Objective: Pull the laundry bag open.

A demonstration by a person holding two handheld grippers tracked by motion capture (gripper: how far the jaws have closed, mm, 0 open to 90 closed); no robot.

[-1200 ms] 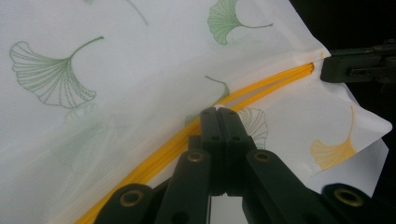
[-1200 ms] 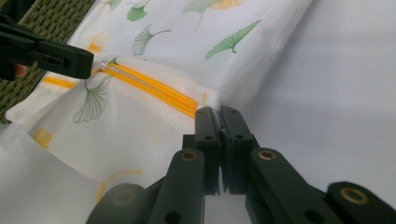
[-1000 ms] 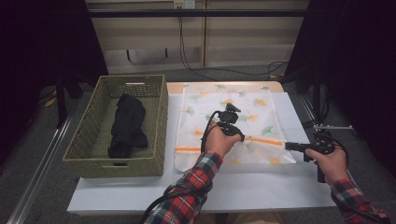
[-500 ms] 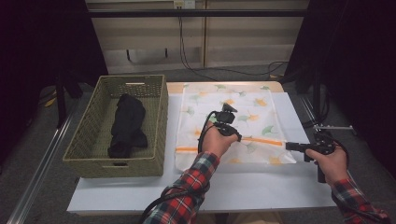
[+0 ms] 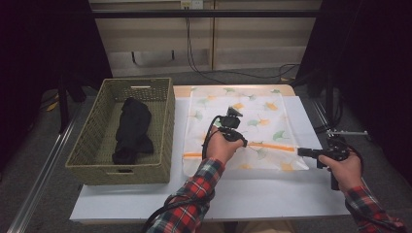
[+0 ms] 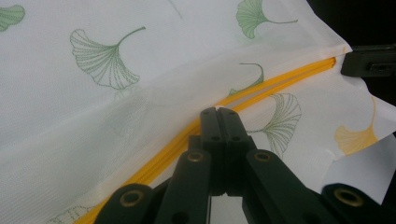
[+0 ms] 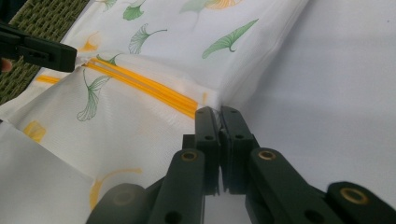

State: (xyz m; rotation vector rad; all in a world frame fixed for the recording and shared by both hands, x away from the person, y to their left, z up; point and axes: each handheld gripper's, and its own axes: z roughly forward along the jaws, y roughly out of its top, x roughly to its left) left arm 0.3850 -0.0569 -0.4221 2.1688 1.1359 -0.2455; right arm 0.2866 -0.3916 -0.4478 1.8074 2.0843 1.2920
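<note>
Little has shifted since the earlier frames: the left gripper (image 5: 241, 141) stays clamped on the yellow zipper (image 5: 272, 146), the right gripper (image 5: 302, 152) on the mesh laundry bag (image 5: 243, 111) near the tabletop's right edge. Light, limp fabric; the zipper ends give the firmest hold. Open room lies along the near edge; the basket (image 5: 165, 121) crowds the left.

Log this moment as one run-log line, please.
left gripper: shut on zipper mid-bag | right gripper: shut on mesh bag edge | black garment: in basket
</note>
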